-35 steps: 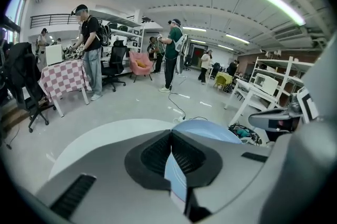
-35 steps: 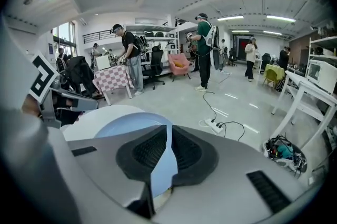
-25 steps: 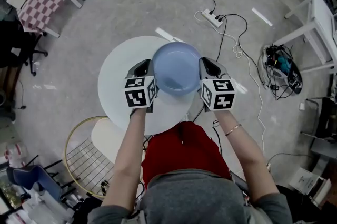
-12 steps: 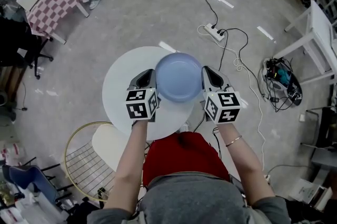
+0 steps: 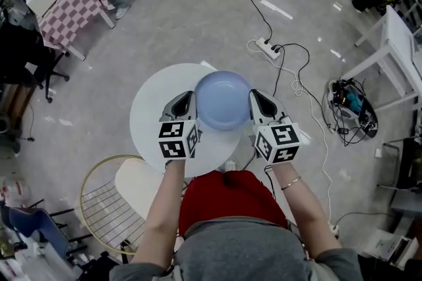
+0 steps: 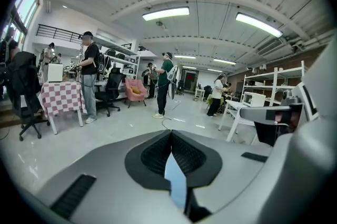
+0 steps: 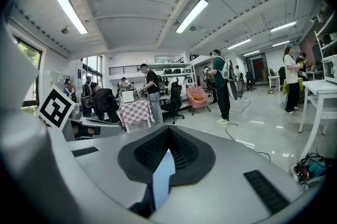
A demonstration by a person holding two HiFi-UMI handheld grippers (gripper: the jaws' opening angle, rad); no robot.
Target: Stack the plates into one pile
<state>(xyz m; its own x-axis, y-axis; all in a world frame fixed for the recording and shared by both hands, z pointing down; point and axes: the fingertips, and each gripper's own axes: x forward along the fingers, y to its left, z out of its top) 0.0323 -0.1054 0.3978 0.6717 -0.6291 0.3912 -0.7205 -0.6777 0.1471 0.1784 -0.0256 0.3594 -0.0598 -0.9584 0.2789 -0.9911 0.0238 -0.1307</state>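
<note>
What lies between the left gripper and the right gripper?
The blue plate, gripped at opposite rims by left gripper and right gripper; the head view shows it.

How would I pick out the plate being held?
In the head view, find the round white table. Over its right side, the left gripper and right gripper pinch opposite edges of the pale blue plate, the only dish in sight.

White round table (image 5: 148,108) partly hidden behind blue plate (image 5: 223,100)
</note>
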